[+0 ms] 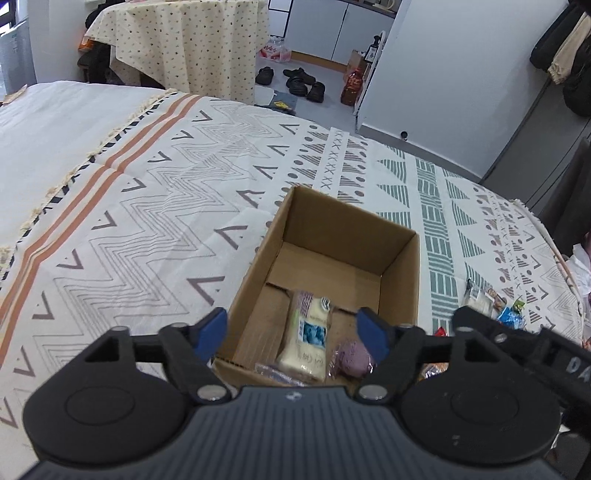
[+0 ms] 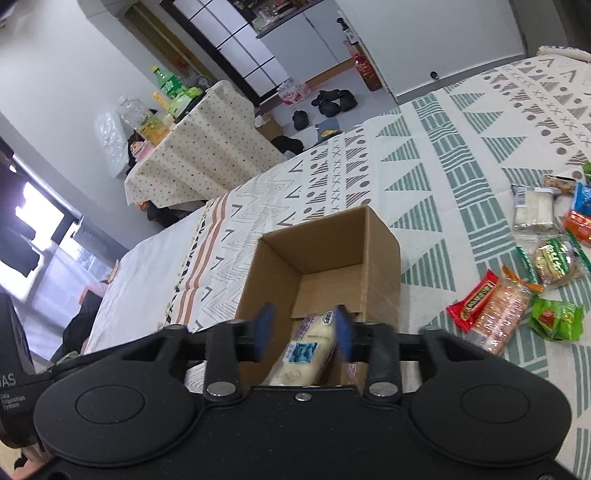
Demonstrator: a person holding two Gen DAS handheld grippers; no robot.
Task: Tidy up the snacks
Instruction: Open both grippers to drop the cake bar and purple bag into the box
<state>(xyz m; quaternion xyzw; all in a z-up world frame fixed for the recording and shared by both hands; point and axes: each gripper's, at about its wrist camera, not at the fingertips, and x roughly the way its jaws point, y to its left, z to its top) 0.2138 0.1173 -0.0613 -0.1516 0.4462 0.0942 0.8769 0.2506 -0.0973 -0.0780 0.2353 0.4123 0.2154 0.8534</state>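
An open cardboard box (image 1: 402,266) (image 2: 380,251) stands on the patterned bed cover. Inside lie a cream snack pack with a blue picture (image 1: 308,332) (image 2: 306,350) and a round purple wrapped snack (image 1: 352,356). My left gripper (image 1: 293,334) is open and empty above the box's near end. My right gripper (image 2: 303,330) is open over the box; the cream pack lies below, between its blue pads, not gripped. Several loose snacks lie right of the box: a red bar (image 2: 474,299), an orange cracker pack (image 2: 504,315), a green packet (image 2: 556,319) and a white wafer pack (image 2: 533,208).
The right gripper's black arm (image 1: 524,343) reaches in at the right of the left wrist view. Beyond the bed are a table under a dotted cloth (image 1: 192,40) (image 2: 199,155), shoes on the floor (image 1: 295,81) and white cabinets (image 1: 332,26).
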